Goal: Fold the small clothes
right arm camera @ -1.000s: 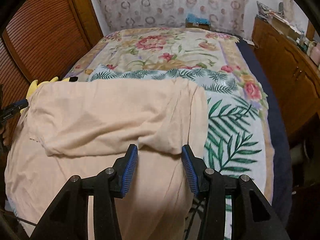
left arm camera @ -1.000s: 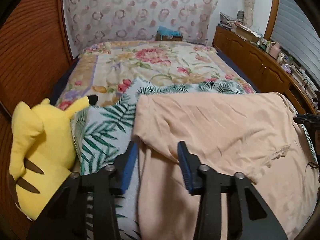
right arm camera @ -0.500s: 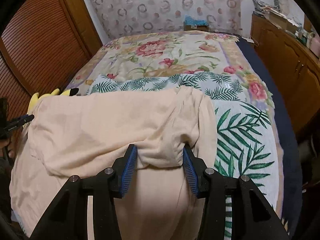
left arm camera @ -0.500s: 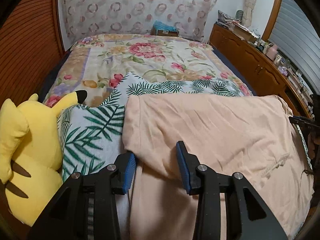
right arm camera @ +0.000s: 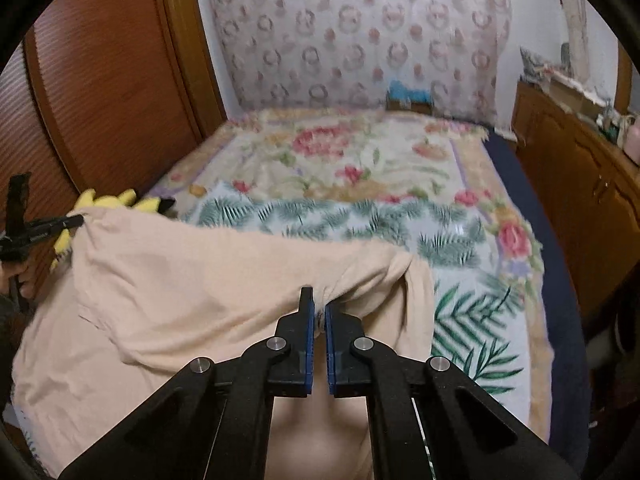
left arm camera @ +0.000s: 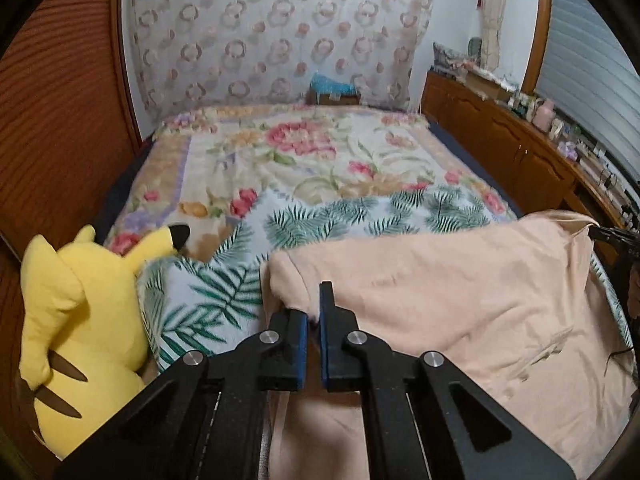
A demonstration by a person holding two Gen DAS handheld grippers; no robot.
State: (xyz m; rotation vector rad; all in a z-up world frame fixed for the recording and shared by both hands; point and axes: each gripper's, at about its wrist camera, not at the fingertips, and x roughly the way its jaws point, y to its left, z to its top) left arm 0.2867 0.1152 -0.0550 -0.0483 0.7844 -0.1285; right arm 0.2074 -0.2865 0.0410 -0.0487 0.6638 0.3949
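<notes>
The peach garment is lying across the near end of the bed, beside a yellow plush toy. The 2 grippers are pinching its folded edge — the left gripper clenching 1 corner, the right gripper clenching the other.

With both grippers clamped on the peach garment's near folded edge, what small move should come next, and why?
Probably lift both together and carry the fold toward the far side. The left gripper and right gripper have just closed, each pinching the peach fabric garment at opposite ends of one edge.
</notes>
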